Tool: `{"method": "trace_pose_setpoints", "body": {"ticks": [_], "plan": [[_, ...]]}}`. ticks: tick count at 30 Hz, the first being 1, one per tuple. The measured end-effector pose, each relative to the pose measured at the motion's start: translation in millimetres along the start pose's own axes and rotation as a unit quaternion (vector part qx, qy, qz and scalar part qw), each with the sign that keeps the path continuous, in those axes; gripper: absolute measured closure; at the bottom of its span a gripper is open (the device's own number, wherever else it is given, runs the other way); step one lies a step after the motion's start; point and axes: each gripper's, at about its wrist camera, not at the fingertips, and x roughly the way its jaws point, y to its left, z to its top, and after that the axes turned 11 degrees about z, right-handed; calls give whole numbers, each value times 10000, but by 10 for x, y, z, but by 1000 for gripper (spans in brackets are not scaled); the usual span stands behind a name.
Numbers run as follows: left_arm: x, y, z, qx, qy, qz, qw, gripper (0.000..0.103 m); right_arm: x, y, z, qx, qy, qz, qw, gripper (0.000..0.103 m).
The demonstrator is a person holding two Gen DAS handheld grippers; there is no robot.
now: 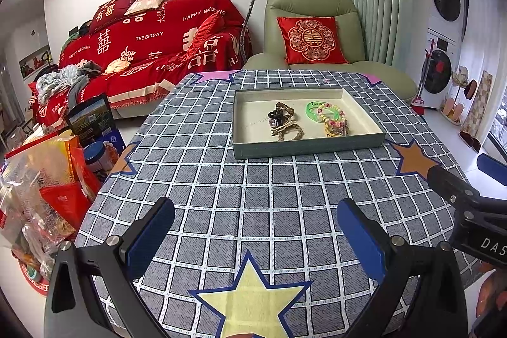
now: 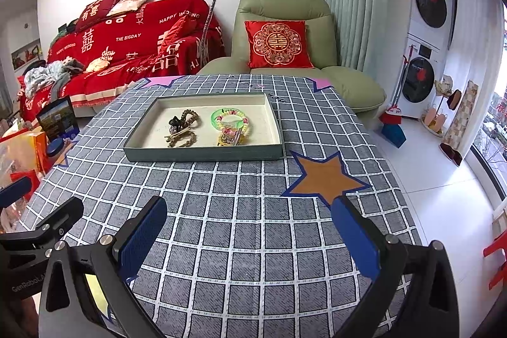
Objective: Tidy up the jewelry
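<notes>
Jewelry, dark beaded bracelets [image 1: 283, 122] beside green and pastel bangles [image 1: 328, 119], lies grouped inside shallow grey-green tray [image 1: 304, 146]. Left gripper [image 1: 253, 230] and right gripper [image 2: 250, 227] both spread, empty, hovering well short. Stage indeterminate: sorted or awaiting sorting.

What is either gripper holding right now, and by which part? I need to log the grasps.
Nothing. The left gripper and right gripper both hover open over the tablecloth; the jewelry stays in the tray.

Red-draped sofa [image 1: 152, 53], green armchair [image 1: 313, 30] — stacked washers [image 2: 424, 53] at right.
</notes>
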Motion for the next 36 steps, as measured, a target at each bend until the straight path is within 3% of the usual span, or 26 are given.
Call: {"method": "trace_pose_setpoints", "body": {"ticks": [36], "plan": [[8,-39,-21,22,36,-28,10000,0,-12,36,21,43,-21,58,10000,0]]}}
